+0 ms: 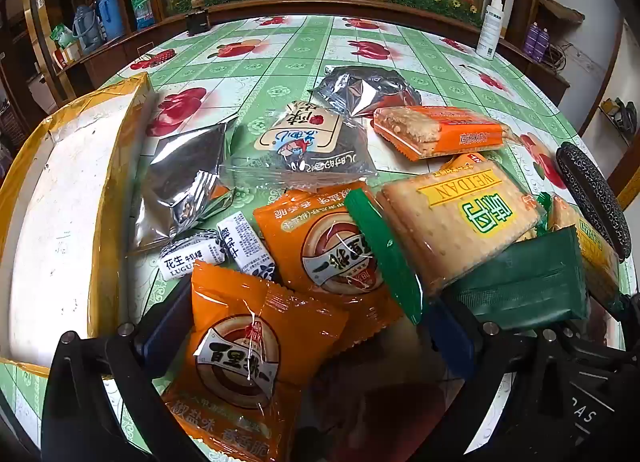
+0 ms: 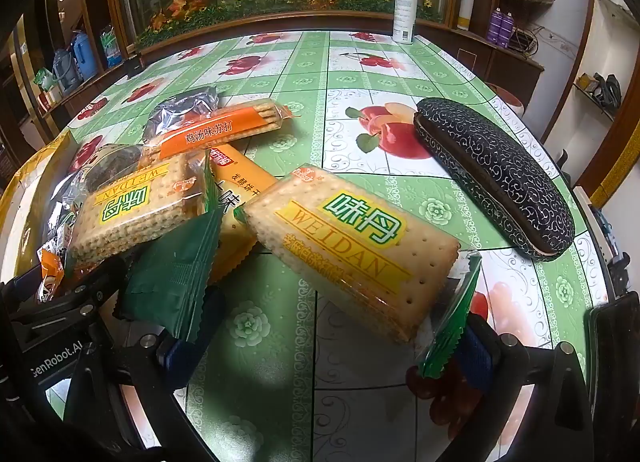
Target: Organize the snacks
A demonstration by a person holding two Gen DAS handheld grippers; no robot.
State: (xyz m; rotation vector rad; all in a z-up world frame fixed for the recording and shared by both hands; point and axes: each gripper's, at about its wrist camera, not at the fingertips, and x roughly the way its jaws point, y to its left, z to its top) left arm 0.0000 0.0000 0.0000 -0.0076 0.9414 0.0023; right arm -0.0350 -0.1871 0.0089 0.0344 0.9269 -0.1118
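Observation:
A heap of snacks lies on the green apple-print tablecloth (image 1: 280, 62). My left gripper (image 1: 310, 336) is open over an orange round-logo packet (image 1: 236, 346), which lies between its blue pads (image 1: 168, 326); a gap shows on the right side. A second orange packet (image 1: 328, 246), two white candies (image 1: 224, 250) and silver packets (image 1: 180, 182) lie just beyond. My right gripper (image 2: 332, 348) is open behind a Weidan cracker pack (image 2: 352, 246), whose green end flap (image 2: 444, 338) sits by the right pad (image 2: 476, 350). Another Weidan pack (image 2: 132, 202) rests on the heap.
A white box with yellow-taped edges (image 1: 60, 222) stands at the left of the heap. A black patterned glasses case (image 2: 496, 178) lies to the right. A white spray bottle (image 2: 405, 8) stands at the table's far edge. An orange cracker pack (image 2: 224, 130) lies behind the heap.

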